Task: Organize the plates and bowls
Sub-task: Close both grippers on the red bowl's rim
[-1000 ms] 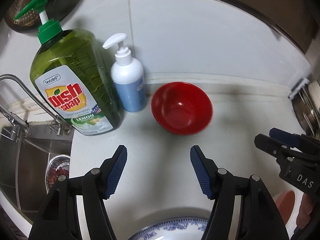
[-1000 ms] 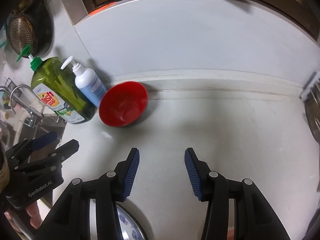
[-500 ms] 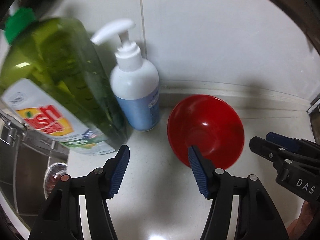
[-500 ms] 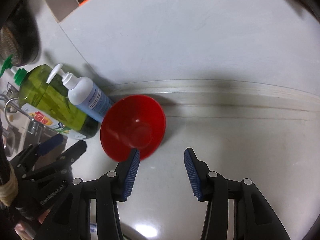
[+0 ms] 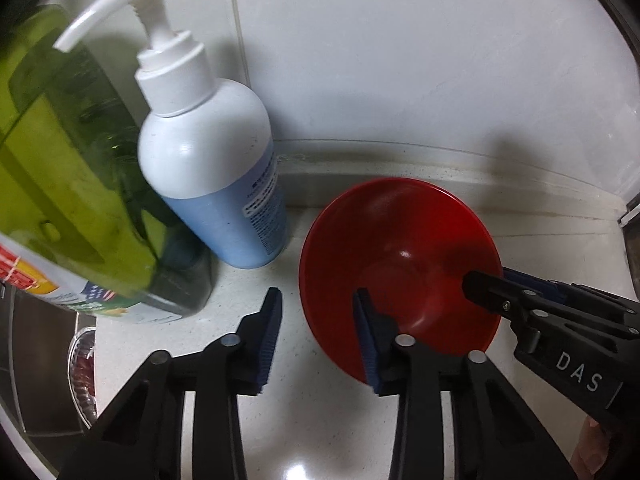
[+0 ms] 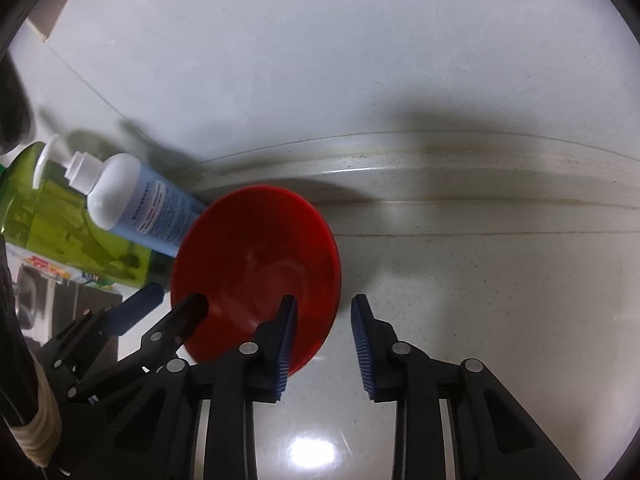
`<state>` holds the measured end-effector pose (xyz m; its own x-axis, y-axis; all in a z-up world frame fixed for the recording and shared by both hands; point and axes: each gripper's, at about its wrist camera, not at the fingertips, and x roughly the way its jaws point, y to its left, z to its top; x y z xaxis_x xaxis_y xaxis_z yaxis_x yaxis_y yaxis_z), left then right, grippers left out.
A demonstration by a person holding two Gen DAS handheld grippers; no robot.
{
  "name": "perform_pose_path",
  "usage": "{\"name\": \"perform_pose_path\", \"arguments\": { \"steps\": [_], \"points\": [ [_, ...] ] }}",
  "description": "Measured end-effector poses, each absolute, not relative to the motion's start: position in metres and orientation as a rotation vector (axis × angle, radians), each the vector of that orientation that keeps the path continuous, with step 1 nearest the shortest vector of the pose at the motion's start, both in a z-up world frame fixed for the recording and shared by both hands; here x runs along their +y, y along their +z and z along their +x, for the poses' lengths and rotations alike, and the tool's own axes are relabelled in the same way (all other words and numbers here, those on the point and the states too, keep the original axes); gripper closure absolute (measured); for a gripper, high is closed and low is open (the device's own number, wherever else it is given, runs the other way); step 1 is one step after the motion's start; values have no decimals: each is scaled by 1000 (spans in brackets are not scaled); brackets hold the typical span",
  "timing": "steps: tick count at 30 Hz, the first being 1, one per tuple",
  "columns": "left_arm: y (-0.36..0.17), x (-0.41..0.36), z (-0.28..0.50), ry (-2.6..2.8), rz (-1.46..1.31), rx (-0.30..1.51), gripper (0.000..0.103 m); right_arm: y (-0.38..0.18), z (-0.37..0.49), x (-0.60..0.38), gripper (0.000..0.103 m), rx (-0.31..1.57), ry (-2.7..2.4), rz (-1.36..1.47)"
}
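Beside the pump bottle (image 5: 212, 184), the red bowl (image 5: 400, 276) looked light, stiff and slick; our left gripper (image 5: 318, 340) and right gripper (image 6: 322, 344) straddled opposite rims, jaws closing, pads not yet pressing.

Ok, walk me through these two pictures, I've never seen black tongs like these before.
No robot here: a person holds a two-fingered tool in each hand, with a camera on each looking along its fingers. One picture is from the left tool, the other from the right tool. On the pale speckled counter sit a glossy red bowl, a white-and-blue pump bottle and a green dish soap bottle. Each tool straddles one side of the bowl's rim, one finger inside and one outside, jaws closing. The pads don't look pressed on yet, so nothing is held.
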<state>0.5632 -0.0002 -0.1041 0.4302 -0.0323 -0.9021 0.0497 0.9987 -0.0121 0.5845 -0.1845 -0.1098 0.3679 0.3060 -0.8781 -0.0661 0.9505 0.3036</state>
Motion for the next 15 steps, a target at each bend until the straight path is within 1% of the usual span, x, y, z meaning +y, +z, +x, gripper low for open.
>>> {"name": "perform_pose_path", "arguments": {
  "steps": [3, 7, 9, 11, 15],
  "points": [
    [-107, -6, 569, -65, 19, 1138, 76, -111, 588, -185, 81, 1173, 241, 233],
    [-112, -9, 576, -54, 22, 1140, 80, -112, 596, -183, 86, 1191, 230, 233],
    [-113, -10, 577, -46, 28, 1134, 85, -114, 599, -181, 88, 1192, 219, 220],
    [-112, -8, 580, -43, 29, 1129, 88, -116, 601, -180, 91, 1199, 212, 211],
    [-115, -9, 581, -55, 27, 1138, 90, -117, 603, -179, 92, 1198, 182, 199]
  ]
}}
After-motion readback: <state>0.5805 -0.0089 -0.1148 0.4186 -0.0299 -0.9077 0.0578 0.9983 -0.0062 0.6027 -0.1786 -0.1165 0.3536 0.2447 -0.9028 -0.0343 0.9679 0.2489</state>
